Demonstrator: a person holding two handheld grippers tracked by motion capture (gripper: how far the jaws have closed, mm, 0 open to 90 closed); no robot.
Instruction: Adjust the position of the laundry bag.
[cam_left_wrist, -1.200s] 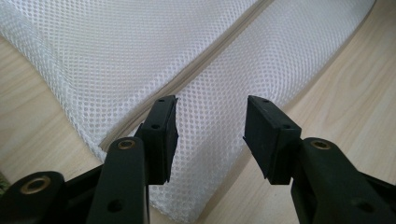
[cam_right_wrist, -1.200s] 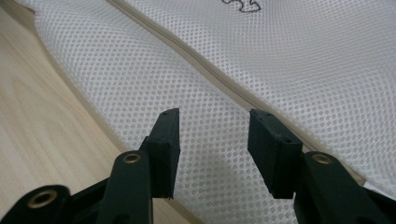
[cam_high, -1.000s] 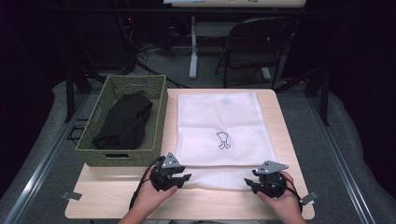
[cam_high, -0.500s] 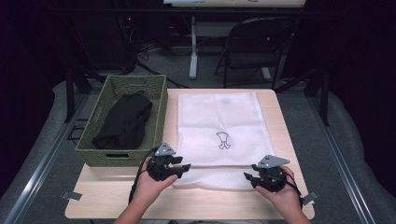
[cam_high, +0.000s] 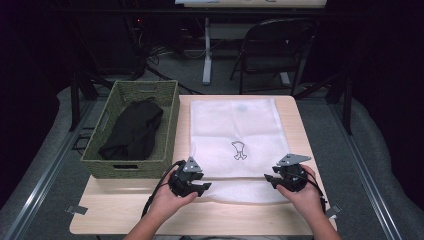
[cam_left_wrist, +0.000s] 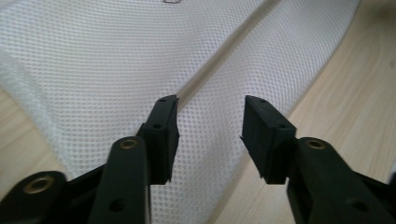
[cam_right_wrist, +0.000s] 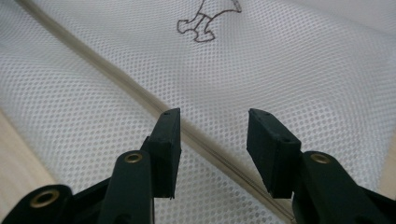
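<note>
Now mesh bag (cam_high: 235, 135) lies between left tongs (cam_high: 204, 188), right tongs (cam_high: 269, 179)

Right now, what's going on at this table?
A person holds a hand-held gripper in each hand at the near edge of a white mesh laundry bag lying flat on the wooden table. The left hand-held gripper and the right hand-held gripper both hover with jaws apart over the bag's near end, by its zipper seam; nothing is gripped yet. The left jaws have just been closing a little. A woven basket holding dark clothing sits beside the bag.
</note>
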